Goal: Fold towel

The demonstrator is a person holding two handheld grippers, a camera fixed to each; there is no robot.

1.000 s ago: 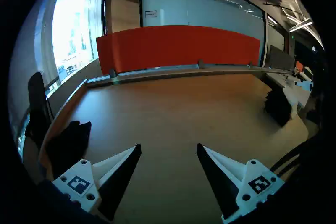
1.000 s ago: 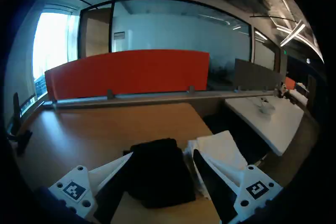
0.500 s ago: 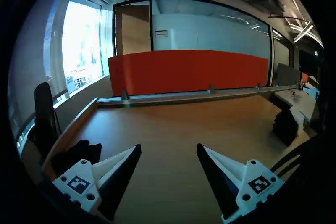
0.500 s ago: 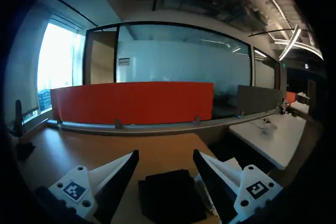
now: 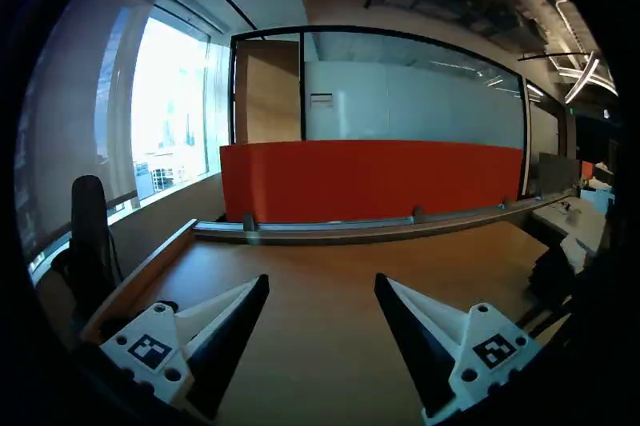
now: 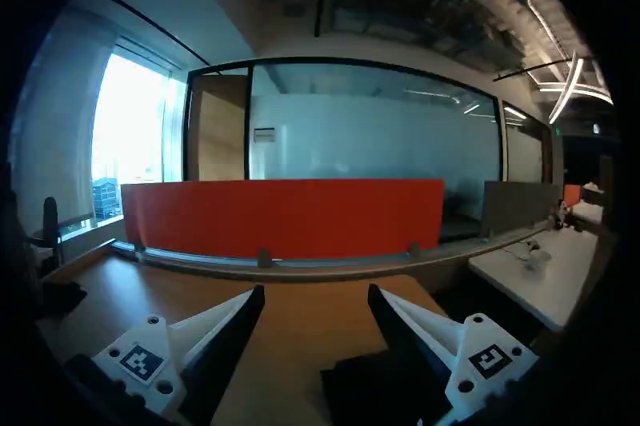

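Left fingers: spread wide, with nothing pinched; the left gripper is held above bare table.
Right fingers: spread wide, with nothing pinched; the right gripper is held level over the right part of the table.
Towel: dark and folded, laid on the table at the near right, low under the right gripper and partly hidden by its right finger; it is touched by neither finger. In the left gripper view the towel is judged to be the dark pile at the table's right edge, well apart from the left gripper.
Cloth: a small dark lump is seen at the near left edge of the table, just beside the left gripper's left finger; whether it is a second towel cannot be told.
Surround: an orange divider is set along the far edge; a white desk stands to the right, apart from the table.
Reason for pose: both grippers are judged to be lifted clear and opened in readiness; no fold is in hand.
Change from earlier: both views have been pitched upward, so that more ceiling and less table are taken in. The towel, once framed large between the right fingers, has sunk to the lower edge; the cloth has shrunk to a sliver. The finger spread is unchanged.
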